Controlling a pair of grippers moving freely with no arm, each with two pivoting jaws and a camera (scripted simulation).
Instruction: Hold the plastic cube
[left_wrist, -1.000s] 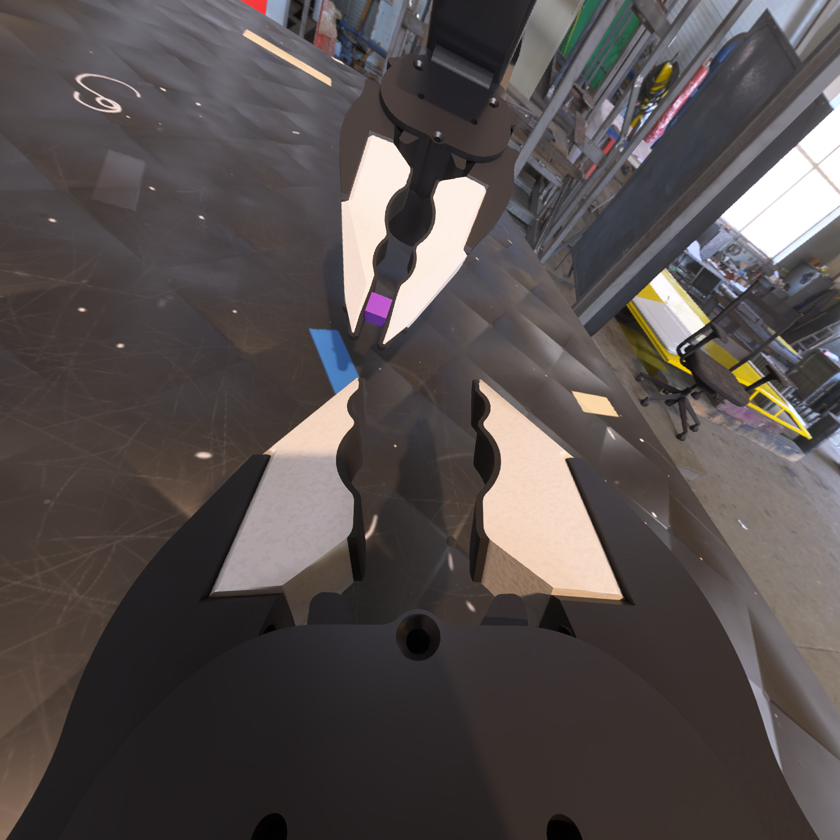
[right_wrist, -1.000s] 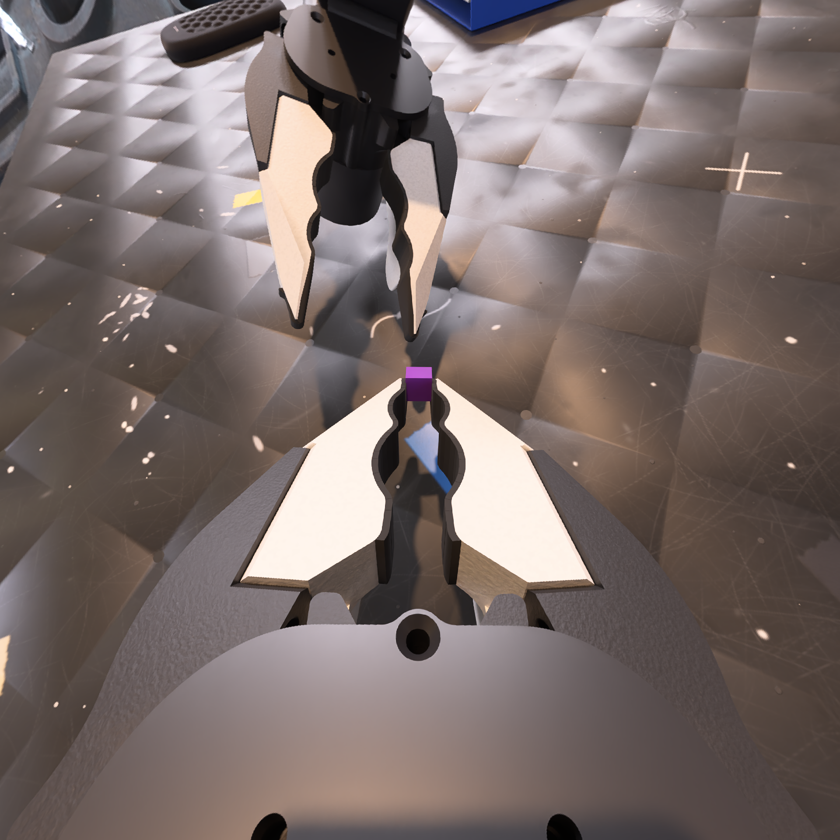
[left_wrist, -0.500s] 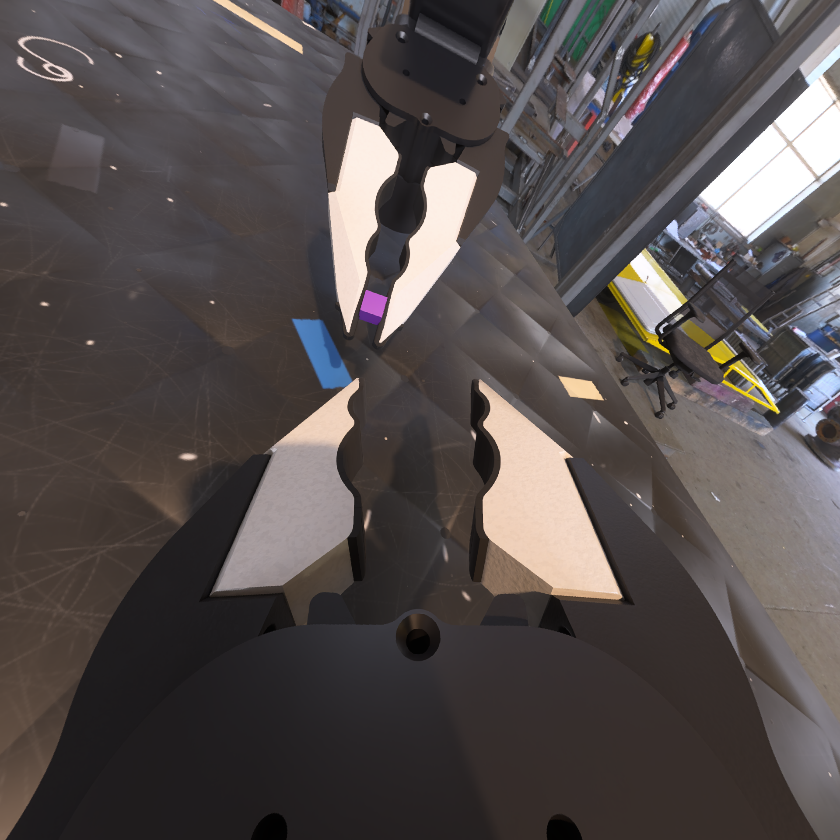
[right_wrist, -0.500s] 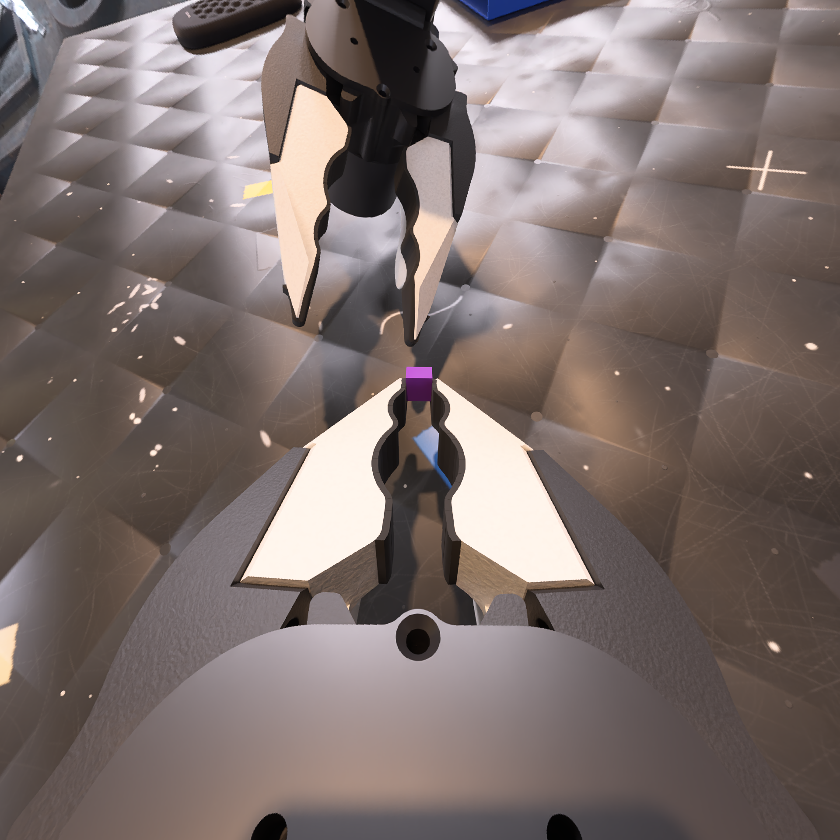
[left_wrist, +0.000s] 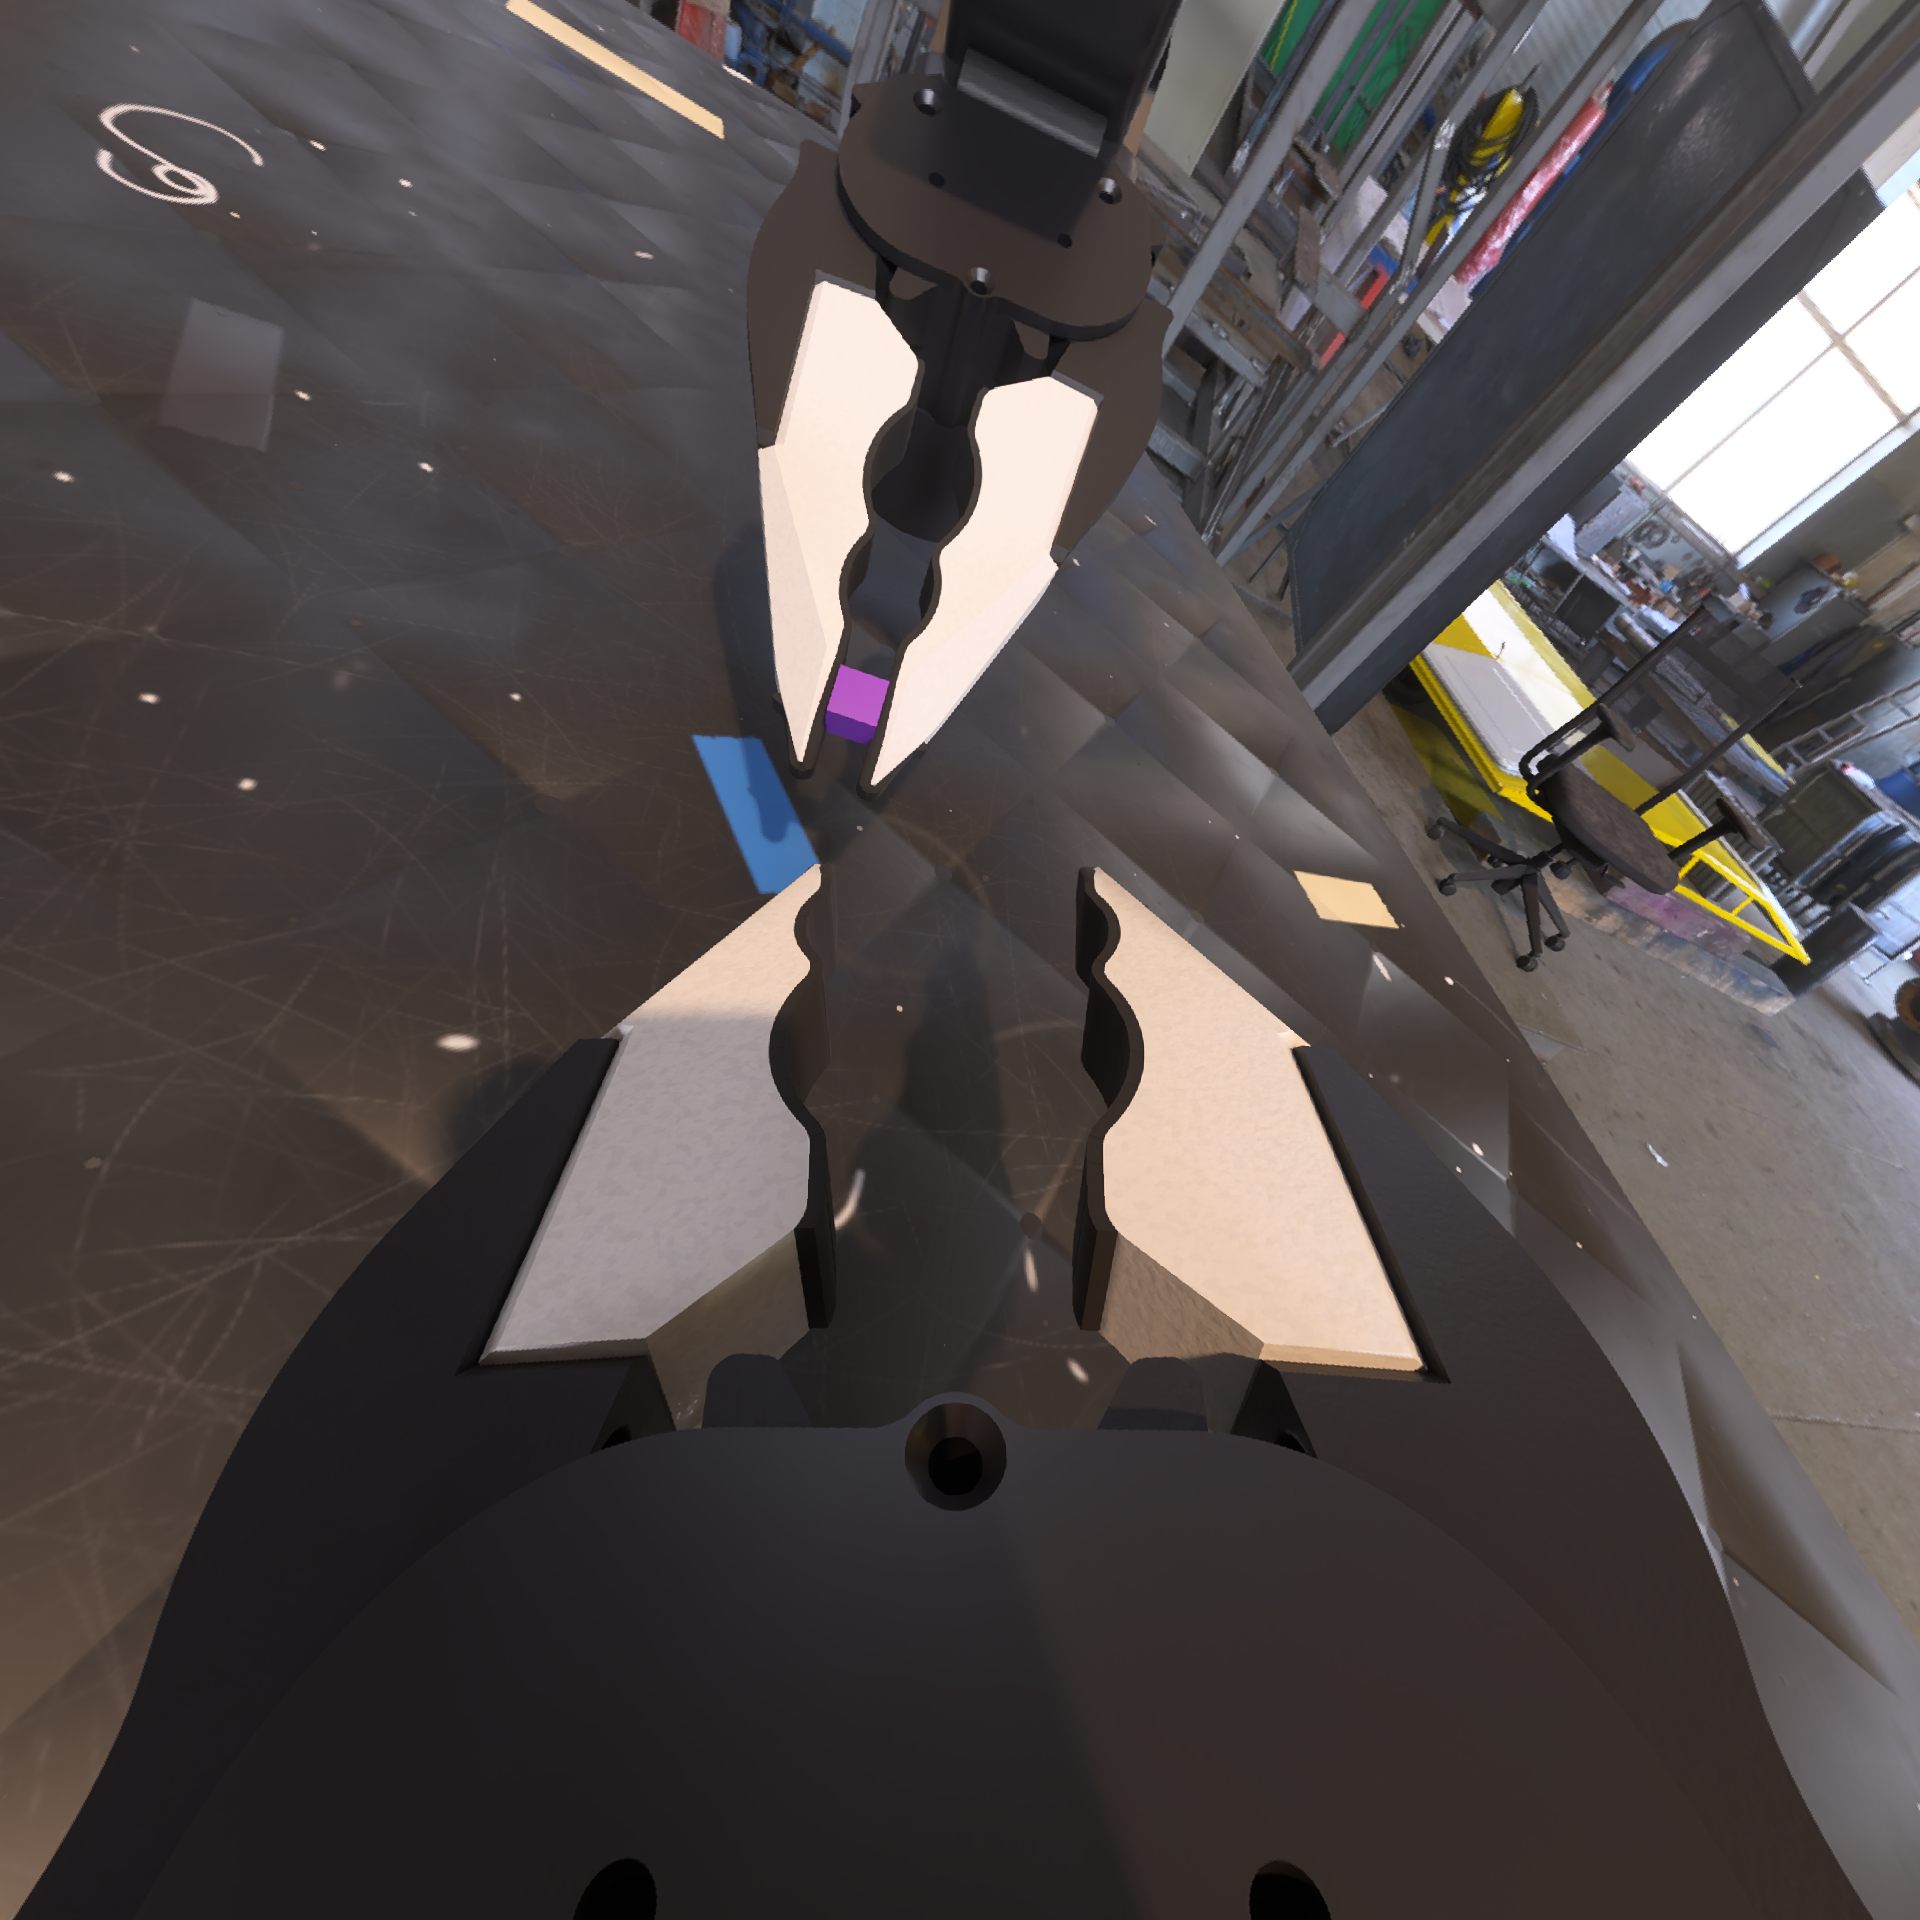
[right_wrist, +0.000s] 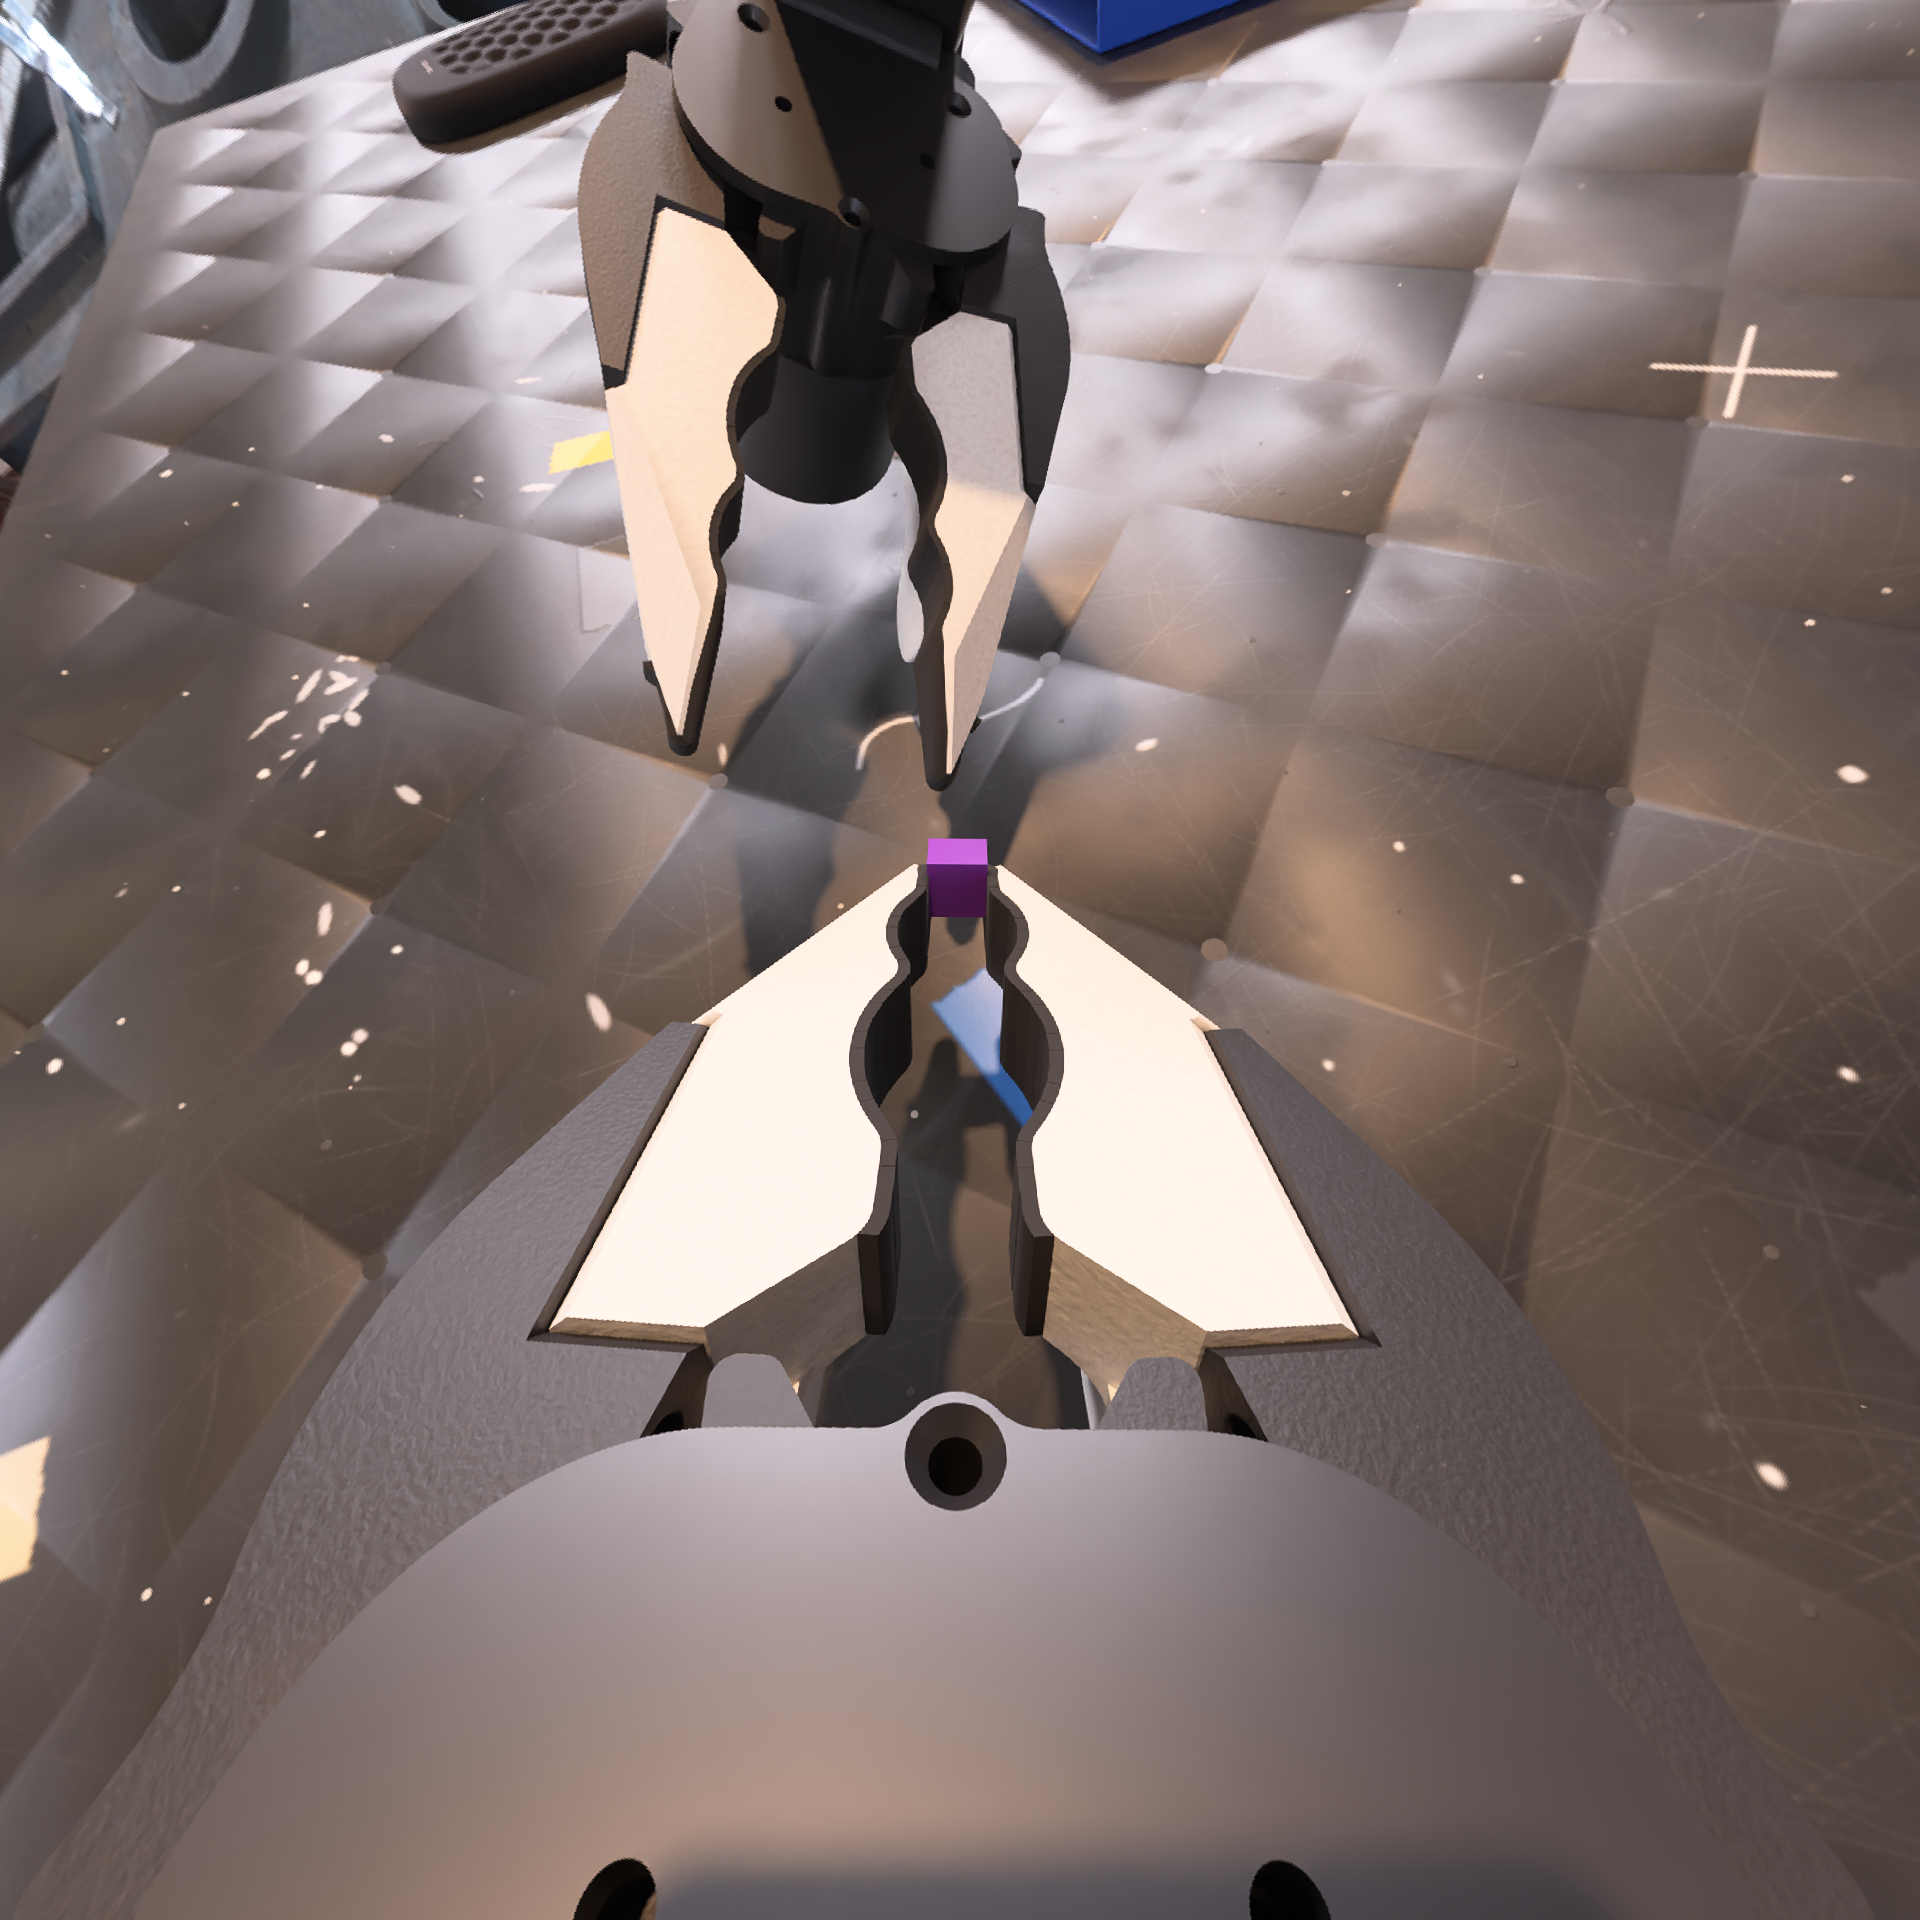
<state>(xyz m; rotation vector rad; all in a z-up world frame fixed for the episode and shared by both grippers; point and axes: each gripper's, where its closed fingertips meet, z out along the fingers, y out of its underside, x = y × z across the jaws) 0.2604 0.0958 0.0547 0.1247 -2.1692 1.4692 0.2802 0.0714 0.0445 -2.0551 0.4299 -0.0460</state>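
Note:
A small purple plastic cube (right_wrist: 956, 881) is pinched between the fingertips of my right gripper (right_wrist: 956, 883), which is shut on it and holds it above the table. In the left wrist view the same cube (left_wrist: 856, 704) sits near the tips of the right gripper (left_wrist: 840, 779), which faces me. My left gripper (left_wrist: 951, 883) is open and empty, its tips a short way from the cube. In the right wrist view the left gripper (right_wrist: 810, 764) hangs open just beyond the cube.
The table is a dark scratched metal top (left_wrist: 312, 727) with a quilted pattern (right_wrist: 1455, 727). A blue patch (left_wrist: 753, 810) lies under the cube, also seen between my right fingers (right_wrist: 982, 1049). A tan patch (left_wrist: 1343, 899) lies near the right table edge. An office chair (left_wrist: 1600, 842) stands beyond it.
The right gripper still holds the cube. The two grippers have drifted slightly; the left gripper now looms larger and closer in the right wrist view. Neither gripper has opened or shut.

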